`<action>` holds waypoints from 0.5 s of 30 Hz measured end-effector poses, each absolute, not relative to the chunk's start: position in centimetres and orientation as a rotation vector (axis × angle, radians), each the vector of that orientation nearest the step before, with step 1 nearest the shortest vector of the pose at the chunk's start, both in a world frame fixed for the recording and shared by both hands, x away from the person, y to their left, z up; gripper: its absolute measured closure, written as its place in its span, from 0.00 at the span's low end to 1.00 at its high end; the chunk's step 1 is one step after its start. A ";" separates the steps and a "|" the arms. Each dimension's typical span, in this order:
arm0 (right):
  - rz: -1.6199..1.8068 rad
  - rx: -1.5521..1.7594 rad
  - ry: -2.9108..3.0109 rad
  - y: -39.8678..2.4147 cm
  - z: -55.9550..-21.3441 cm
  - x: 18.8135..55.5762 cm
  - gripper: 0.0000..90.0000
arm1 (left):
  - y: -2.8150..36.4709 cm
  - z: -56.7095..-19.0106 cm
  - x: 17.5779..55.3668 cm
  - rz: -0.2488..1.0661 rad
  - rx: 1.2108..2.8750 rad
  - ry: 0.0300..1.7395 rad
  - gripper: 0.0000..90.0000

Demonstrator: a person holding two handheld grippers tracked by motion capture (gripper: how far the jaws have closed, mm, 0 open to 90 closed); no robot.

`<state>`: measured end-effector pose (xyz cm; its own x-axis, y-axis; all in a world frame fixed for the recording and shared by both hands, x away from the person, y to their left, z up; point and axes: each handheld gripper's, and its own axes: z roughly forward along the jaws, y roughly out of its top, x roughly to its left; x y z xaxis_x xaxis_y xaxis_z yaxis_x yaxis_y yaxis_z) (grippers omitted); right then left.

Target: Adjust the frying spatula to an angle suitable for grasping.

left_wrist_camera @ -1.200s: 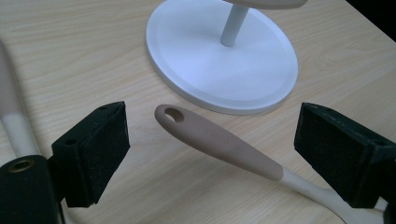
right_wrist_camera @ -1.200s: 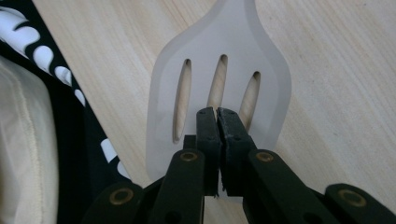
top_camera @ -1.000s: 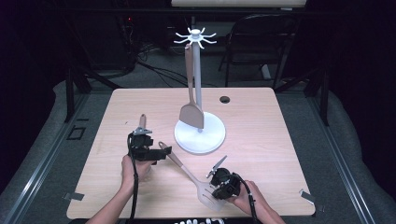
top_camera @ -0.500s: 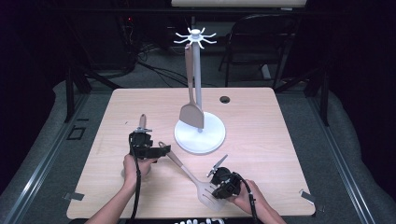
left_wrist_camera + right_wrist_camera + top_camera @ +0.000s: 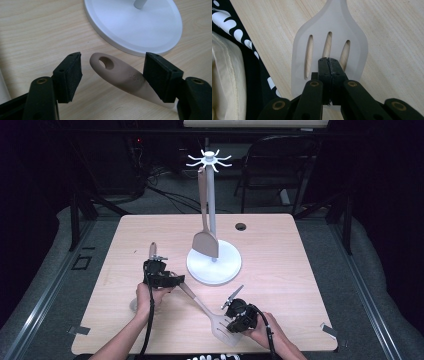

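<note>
While I watch from the high view, the biggest thing before me is the wooden table (image 5: 300, 270), and on it the white utensil stand (image 5: 214, 265), whose round base sits near the middle with its pole rising to a ring of hooks. One tan spatula (image 5: 205, 237) hangs from a hook, its blade just above the base. Next down in size is the slotted spatula (image 5: 202, 306), lying slantwise on the table in front of the stand, handle toward my left, blade toward my right. My right claw (image 5: 329, 62) is pressed together flat on the pale blade, just below the three slots. My left claw (image 5: 112, 75) stands fairly wide around the handle end, and its jaws have just been closing; one pad touches the handle, the other is apart from it. The stand's base lies just beyond the handle tip. A small dark grommet (image 5: 241, 226) sits in the table's far side.
</note>
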<state>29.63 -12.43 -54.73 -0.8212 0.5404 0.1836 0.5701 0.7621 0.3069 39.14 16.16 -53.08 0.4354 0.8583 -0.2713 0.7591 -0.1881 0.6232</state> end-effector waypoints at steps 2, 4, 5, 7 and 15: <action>-0.540 -0.905 -2.870 -12.4 -54.7 29.6 1.00 | 16.1 -53.2 39.2 0.155 1.980 1.358 0.36; -0.540 -0.902 -2.870 -12.4 -54.7 29.7 1.00 | 15.9 -53.2 39.2 0.143 1.982 1.342 0.46; -0.540 -0.902 -2.870 -12.4 -54.7 29.7 1.00 | 15.8 -53.2 39.1 0.151 1.983 1.341 0.46; -0.540 -0.902 -2.870 -12.4 -54.7 29.7 1.00 | 15.9 -53.2 39.1 0.148 1.979 1.336 0.46; -0.542 -0.894 -2.856 -12.4 -54.6 29.8 0.94 | 16.8 -52.8 38.8 0.113 1.897 1.322 0.55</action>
<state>29.82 -12.44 -54.64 -0.8227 0.5326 0.1990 0.5684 0.7644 0.3043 38.77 16.83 -52.77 0.4487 0.8209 -0.3533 0.7494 -0.1301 0.6492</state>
